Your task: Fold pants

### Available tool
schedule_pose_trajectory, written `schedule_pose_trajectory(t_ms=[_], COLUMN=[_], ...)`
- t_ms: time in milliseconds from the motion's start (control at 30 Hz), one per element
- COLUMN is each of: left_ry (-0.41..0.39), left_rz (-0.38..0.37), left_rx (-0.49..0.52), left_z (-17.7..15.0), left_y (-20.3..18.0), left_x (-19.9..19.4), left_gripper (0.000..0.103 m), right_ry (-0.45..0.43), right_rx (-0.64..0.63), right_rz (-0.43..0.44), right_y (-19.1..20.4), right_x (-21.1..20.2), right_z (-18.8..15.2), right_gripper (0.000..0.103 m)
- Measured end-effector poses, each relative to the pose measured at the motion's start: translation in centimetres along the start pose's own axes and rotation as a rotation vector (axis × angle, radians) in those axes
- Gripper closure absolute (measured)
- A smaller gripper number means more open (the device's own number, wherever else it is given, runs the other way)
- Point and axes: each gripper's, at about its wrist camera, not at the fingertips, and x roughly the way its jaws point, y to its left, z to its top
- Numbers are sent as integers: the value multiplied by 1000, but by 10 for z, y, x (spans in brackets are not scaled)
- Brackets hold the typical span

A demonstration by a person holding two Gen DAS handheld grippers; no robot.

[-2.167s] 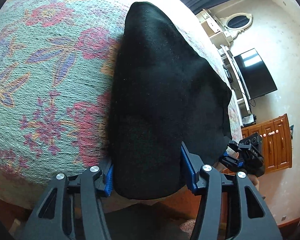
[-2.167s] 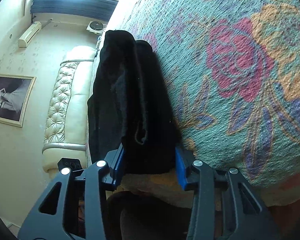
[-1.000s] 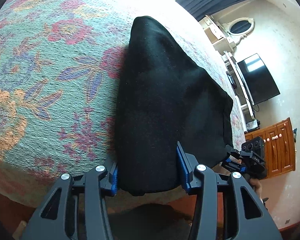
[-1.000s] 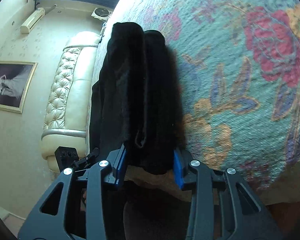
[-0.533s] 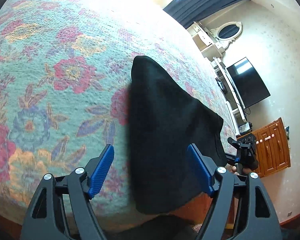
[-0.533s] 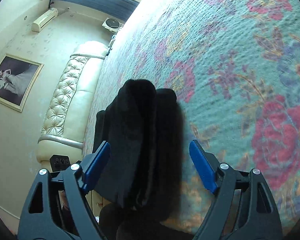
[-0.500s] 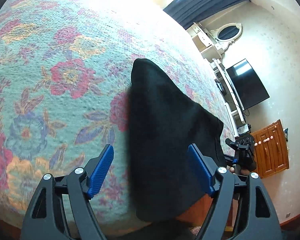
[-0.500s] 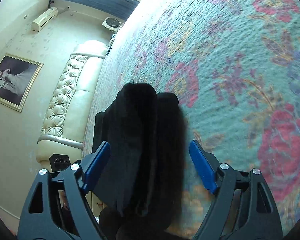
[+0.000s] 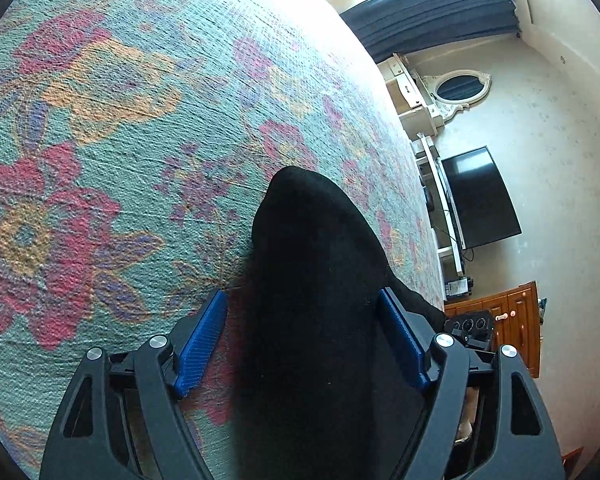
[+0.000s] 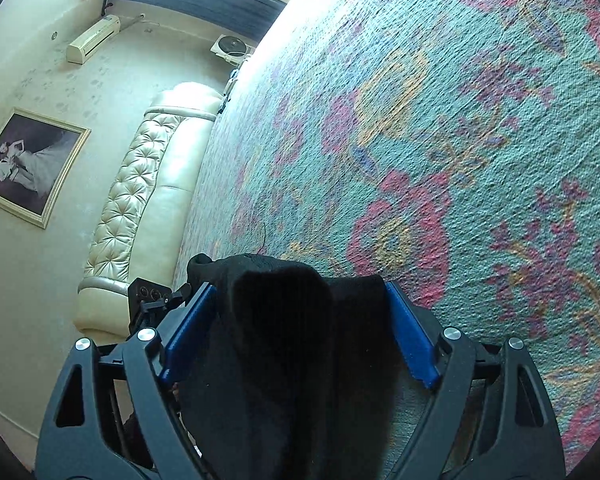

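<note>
Black pants (image 9: 316, 280) lie folded on a floral bedspread (image 9: 100, 140), reaching back under my left gripper (image 9: 300, 320). Its blue-padded jaws stand wide apart on either side of the cloth, not pinching it. In the right wrist view the pants (image 10: 296, 344) show as stacked black layers between the spread jaws of my right gripper (image 10: 298, 316), also open. The other gripper (image 10: 150, 296) shows at the left of that view, and at the right edge of the left wrist view (image 9: 470, 328). The near ends of the pants are hidden under the grippers.
The teal bedspread with red and orange flowers (image 10: 480, 140) stretches ahead. A cream tufted headboard (image 10: 140, 208) and framed picture (image 10: 28, 164) are on the left. A black TV (image 9: 480, 196), wooden cabinet (image 9: 508, 320) and oval mirror (image 9: 460, 88) stand beyond the bed.
Both grippers were shut on the pants, then opened and let them go. Both have since moved forward over the bed, so the pants reach less far ahead.
</note>
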Motion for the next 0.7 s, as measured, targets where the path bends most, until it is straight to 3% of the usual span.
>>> schedule_pose_trajectory(t_ms=[67, 100, 133, 200, 400, 700], left_ry=[-3, -5, -8, -7, -43, -97], left_rz=[21, 53, 91, 131, 238, 306], left_rx=[29, 58, 87, 133, 216, 256], left_z=[0, -2, -2, -4, -6, 9], left_y=[-6, -10, -14, -21, -40, -40], left_x=[3, 4, 7, 10, 6, -15], left_gripper=[28, 35, 40, 60, 73, 74], right_ry=[13, 17, 19, 3, -20, -26], right_rx=[-5, -19, -21, -3, -78, -99], right_rz=[-4, -25, -42, -33, -72, -83], right_y=[-5, -12, -13, -20, 3, 18], right_x=[0, -4, -2, -3, -6, 10], right_z=[1, 2, 0, -3, -8, 1], right_gripper=[23, 39, 47, 59, 69, 70])
